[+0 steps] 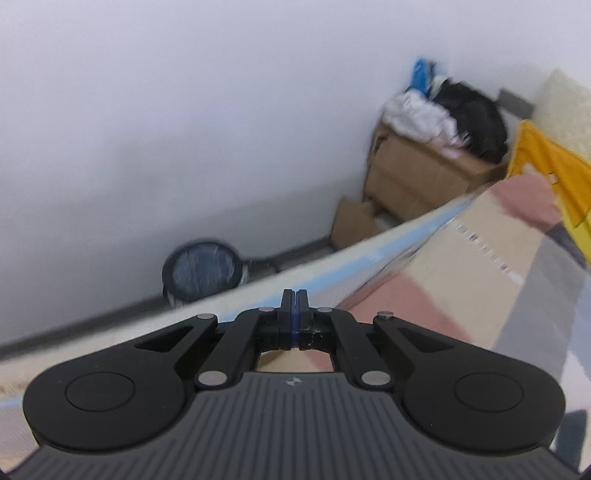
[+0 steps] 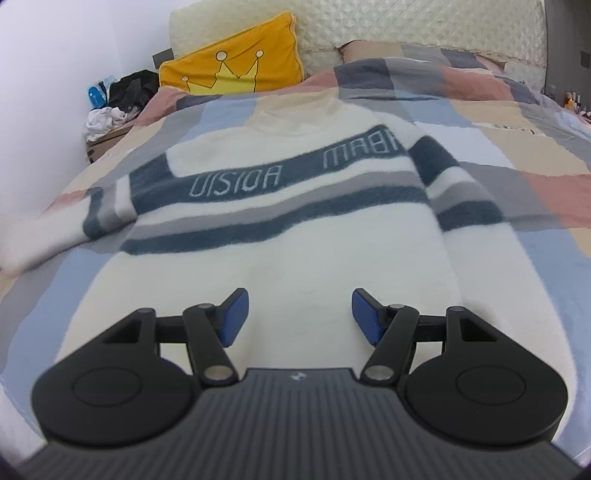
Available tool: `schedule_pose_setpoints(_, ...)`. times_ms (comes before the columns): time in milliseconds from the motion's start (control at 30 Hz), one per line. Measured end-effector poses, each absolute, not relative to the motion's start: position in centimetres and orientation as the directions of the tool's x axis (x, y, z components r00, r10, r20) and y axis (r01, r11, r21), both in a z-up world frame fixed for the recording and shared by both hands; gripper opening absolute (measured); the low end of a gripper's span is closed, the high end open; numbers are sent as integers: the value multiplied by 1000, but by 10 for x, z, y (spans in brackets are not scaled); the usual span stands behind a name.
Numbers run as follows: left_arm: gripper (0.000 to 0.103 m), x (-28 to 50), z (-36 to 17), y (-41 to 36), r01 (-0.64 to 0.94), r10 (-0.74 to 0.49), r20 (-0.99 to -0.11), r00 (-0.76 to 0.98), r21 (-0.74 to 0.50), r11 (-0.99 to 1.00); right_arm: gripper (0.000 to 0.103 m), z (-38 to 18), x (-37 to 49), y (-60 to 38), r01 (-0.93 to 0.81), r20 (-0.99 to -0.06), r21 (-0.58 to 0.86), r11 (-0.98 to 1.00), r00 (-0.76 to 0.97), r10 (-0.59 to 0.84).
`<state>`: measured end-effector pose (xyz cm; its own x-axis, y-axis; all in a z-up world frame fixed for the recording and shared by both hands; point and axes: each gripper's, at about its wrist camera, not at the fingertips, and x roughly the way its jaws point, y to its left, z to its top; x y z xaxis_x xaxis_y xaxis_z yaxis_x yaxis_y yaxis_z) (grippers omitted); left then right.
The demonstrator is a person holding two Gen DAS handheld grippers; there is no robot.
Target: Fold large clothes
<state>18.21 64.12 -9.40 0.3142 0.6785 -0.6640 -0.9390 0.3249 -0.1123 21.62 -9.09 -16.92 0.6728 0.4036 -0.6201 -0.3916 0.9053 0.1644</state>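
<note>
A fluffy white sweater [image 2: 280, 258] with dark blue and grey stripes and pale lettering lies flat on the patchwork bed cover [image 2: 535, 258], collar toward the headboard and both sleeves spread out. My right gripper [image 2: 300, 314] hovers open over the sweater's lower hem area, its blue pads [image 2: 234, 317] apart with only the white knit below them. My left gripper [image 1: 294, 299] is shut with nothing in it, over the left edge of the bed [image 1: 424, 280] and pointed toward the wall. The sweater does not show in the blurred left wrist view.
A yellow crown pillow [image 2: 236, 62] leans on the quilted headboard [image 2: 424, 26]. Beside the bed, a cardboard box [image 1: 424, 173] holds white and black clothes. A dark round bin [image 1: 205, 269] stands on the floor by the white wall [image 1: 184, 110].
</note>
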Motion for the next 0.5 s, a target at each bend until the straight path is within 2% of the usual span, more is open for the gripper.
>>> schedule_pose_setpoints(200, 0, 178, -152, 666, -925, 586, -737, 336, -140, 354, 65, -170, 216, -74, -410, -632, 137, 902, 665, 398)
schedule_pose_setpoints(300, 0, 173, -172, 661, -906, 565, -749, 347, -112, 408, 65, -168, 219, -68, -419, -633, 120, 900, 666, 395)
schedule_pose_setpoints(500, 1, 170, -170, 624, -872, 577, -735, 357, -41, 487, 65, -163, 217, -63, -432, -628, 140, 891, 657, 417)
